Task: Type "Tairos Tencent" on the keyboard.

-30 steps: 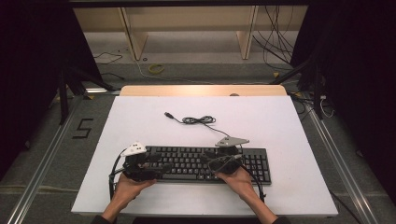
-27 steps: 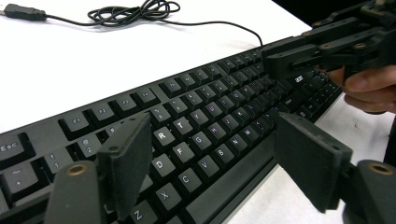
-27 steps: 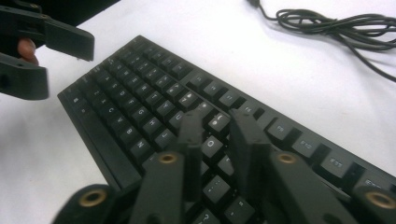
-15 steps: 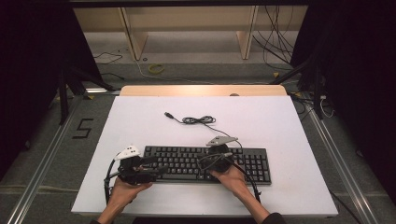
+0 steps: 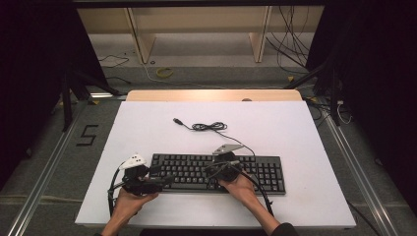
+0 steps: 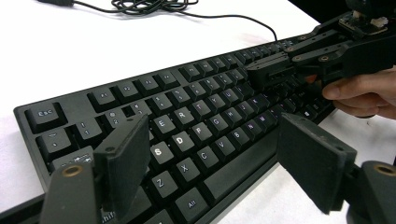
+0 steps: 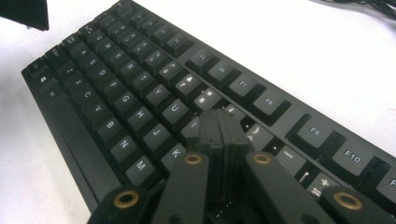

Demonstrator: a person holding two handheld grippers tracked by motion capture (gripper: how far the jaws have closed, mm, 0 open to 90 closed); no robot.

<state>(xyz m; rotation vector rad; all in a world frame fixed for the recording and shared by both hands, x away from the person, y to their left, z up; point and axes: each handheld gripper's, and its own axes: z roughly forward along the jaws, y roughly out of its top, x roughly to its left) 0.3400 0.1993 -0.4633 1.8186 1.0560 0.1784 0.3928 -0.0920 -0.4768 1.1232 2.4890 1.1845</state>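
Closely set: right gripper (image 7: 219, 122), jaws pressed together, tip down on the keyboard (image 5: 216, 172) near the I/K keys; it may strike neighbouring keys. Left gripper (image 6: 210, 154) spread wide over the keyboard's left end, near front table (image 5: 147, 123) edge; a nudge could shift it.

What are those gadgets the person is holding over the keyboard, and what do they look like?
Each hand holds a black two-jaw gripper. The left gripper has flat, rectangular black pads on arms jointed with brass-coloured rivets; the right gripper has the same rivets. On top of each sits a pale grey three-cornered plate, and a black cable trails back from each. A dark sleeve cuff shows at the right wrist.
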